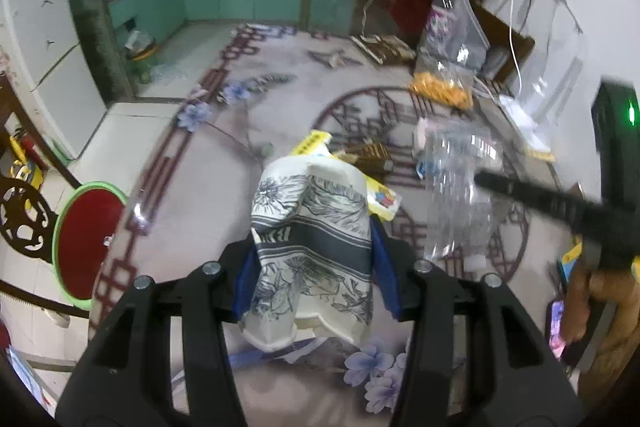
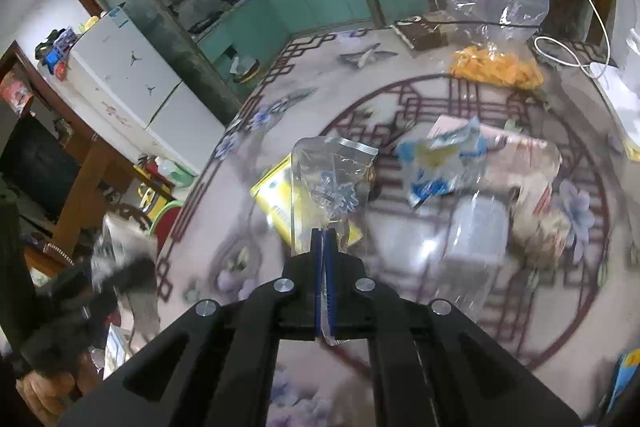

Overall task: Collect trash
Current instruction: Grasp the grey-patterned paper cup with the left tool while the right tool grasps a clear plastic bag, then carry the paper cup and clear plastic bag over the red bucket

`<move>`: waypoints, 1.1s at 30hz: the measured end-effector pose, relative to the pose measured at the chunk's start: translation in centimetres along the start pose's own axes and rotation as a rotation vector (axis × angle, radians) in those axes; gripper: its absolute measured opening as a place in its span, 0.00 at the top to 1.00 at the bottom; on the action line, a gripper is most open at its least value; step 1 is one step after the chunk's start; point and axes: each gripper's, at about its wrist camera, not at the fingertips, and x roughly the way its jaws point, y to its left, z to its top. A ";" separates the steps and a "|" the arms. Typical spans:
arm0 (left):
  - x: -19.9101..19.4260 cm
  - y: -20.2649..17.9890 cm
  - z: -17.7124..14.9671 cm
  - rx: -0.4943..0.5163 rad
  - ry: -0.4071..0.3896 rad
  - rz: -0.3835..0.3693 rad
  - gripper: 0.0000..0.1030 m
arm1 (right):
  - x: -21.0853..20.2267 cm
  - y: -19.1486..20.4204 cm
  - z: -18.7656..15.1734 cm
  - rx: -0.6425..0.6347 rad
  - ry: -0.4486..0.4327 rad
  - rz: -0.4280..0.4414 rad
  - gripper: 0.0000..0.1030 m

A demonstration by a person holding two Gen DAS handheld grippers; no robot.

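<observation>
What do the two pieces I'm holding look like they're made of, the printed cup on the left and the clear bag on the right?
Cup: looks like matte paper, its rim creased and crushed flat. Bag: thin, glossy clear plastic film; the table pattern shows through it.

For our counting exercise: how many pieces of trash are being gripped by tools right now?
2. The left tool grips a crushed patterned paper cup; the right tool is shut on a clear plastic wrapper. More litter lies loose on the table, ungripped.
</observation>
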 end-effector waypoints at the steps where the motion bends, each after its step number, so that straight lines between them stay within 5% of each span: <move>1: -0.6 0.2 0.0 -0.007 -0.014 0.006 0.53 | 0.0 0.7 -0.5 -0.010 0.006 0.004 0.98; 14: -4.6 3.3 -1.7 -0.072 -0.091 0.084 0.53 | -0.8 6.6 -2.4 -0.128 -0.022 0.038 0.98; 33: -5.0 11.2 -4.1 -0.176 -0.045 0.189 0.53 | 1.9 10.8 -4.3 -0.140 0.021 0.044 0.97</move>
